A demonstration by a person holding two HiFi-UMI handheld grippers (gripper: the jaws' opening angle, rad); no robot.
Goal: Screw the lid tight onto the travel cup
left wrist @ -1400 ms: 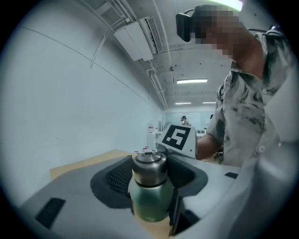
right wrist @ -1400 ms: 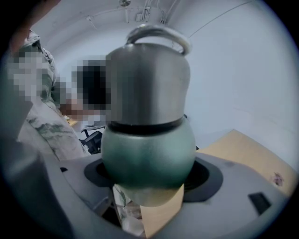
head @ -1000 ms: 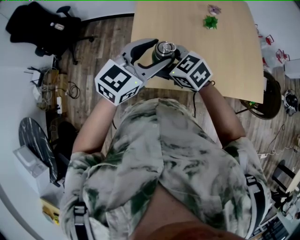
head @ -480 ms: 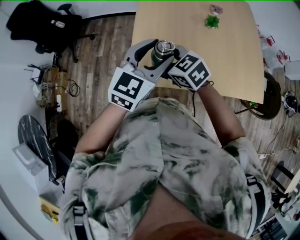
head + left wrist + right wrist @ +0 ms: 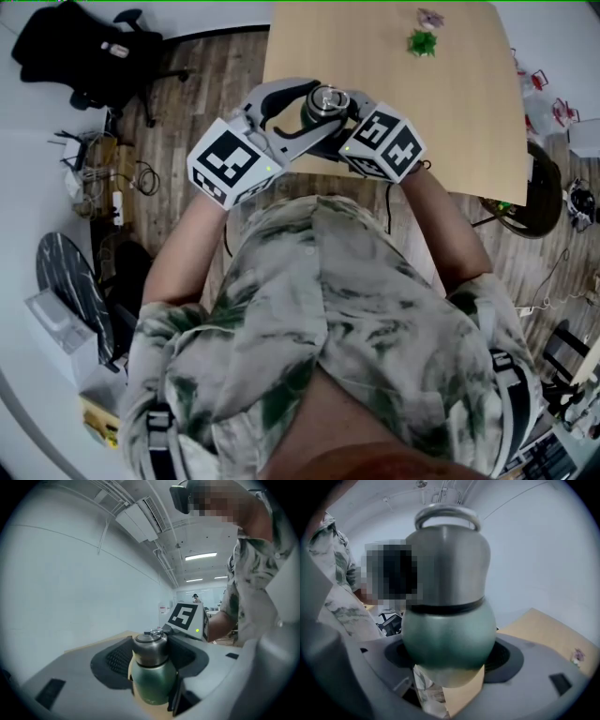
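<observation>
The travel cup (image 5: 325, 101), green-bodied with a steel lid (image 5: 150, 648), is upright over the near edge of the wooden table (image 5: 450, 112). My left gripper (image 5: 319, 105) comes in from the left, and its black pads (image 5: 117, 660) flank the lid and shoulder, shut on them. My right gripper (image 5: 343, 118) comes in from the right. In the right gripper view the green body (image 5: 449, 634) fills the gap between its jaws (image 5: 449, 665), which are shut on it. The lid's wire ring (image 5: 447, 513) stands on top.
A green bow-like item (image 5: 420, 43) and a small pinkish one (image 5: 429, 17) lie at the table's far side. A black office chair (image 5: 84, 56) and loose cables (image 5: 103, 178) are on the wooden floor to the left.
The left gripper's marker cube swung right and toward the cup half a second ago, then back out left. The cup and the right gripper stayed in place.
</observation>
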